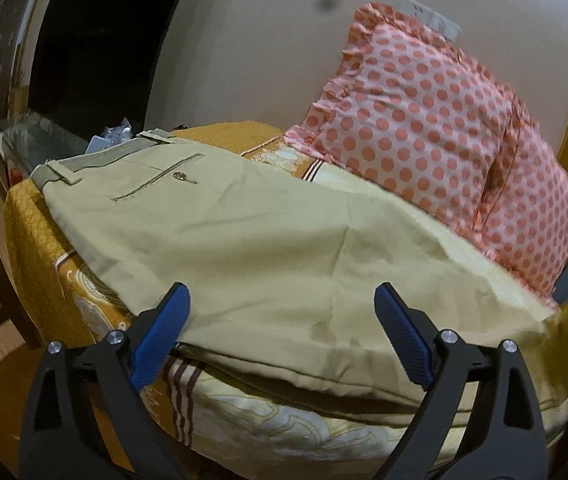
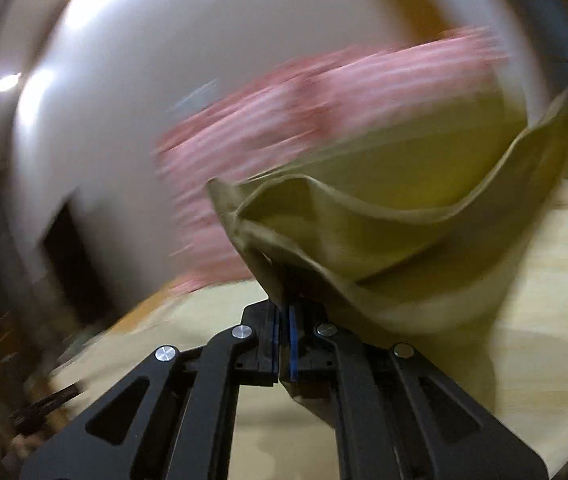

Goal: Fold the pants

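Left gripper (image 1: 282, 332): your jaws wide above flat khaki pants (image 1: 244, 240).
Right gripper (image 2: 283, 312): your jaws pinch a lifted hem, blurred.

Dim warm indoor light; right wrist view heavily motion-blurred, fisheye edges dark.

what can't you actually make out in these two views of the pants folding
- Left wrist view: the far leg end of the pants is cut off at the right edge; only a blurred yellow smear shows there.
- Right wrist view: motion blur smears the pillow and the wall.
- Right wrist view: the right gripper clamps a hem, but which part of the pants cannot be told.
- The left gripper hides the bedspread behind its fingers.
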